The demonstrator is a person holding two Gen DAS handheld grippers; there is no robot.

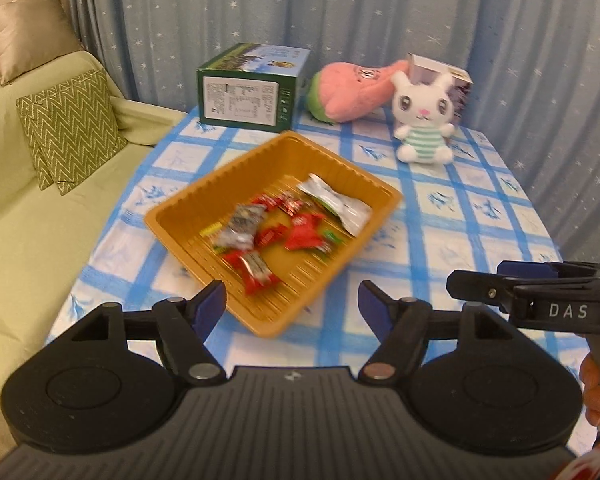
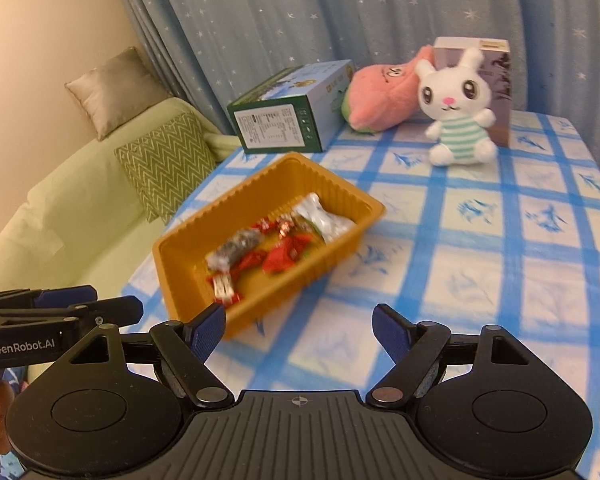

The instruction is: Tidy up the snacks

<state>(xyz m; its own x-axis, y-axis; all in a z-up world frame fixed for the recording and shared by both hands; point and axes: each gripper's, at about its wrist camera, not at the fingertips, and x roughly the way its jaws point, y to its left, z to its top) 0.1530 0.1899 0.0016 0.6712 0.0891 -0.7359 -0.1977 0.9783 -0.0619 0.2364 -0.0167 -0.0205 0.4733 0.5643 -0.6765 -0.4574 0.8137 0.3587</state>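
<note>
We are holding the left gripper (image 1: 292,300) just short of the orange tray (image 1: 204,184), its fingers spread wide and holding nothing. The tray's near corner is sitting between the two blue pads, slightly toward the left one. The right gripper (image 2: 299,320) is equally wide open and empty, with the same corner just beside its left finger and bare checked table (image 2: 480,264) ahead of its right finger.

The snacks are all lying inside the tray: red wrapped candies (image 1: 304,234), a grey foil packet (image 1: 242,226) and a white pouch (image 1: 338,202) toward the far side. We are seeing no loose snack on the cloth in either view, so we judge the sorting nearly done, though motion blur is hiding small details.

The risks ahead are mostly about the tray. It looks like thin, light plastic, so a finger nudging its corner would probably slide it or tip it, spilling wrappers. Pinching a crinkly wrapper at an edge could let it slip out. The two grippers are working close together, and crossing paths could knock them against each other. Beyond the fingers, the green box (image 1: 248,88), the pink plush (image 1: 348,88) and the white rabbit toy (image 1: 422,120) are standing well apart, so a long reach could topple the rabbit.
</note>
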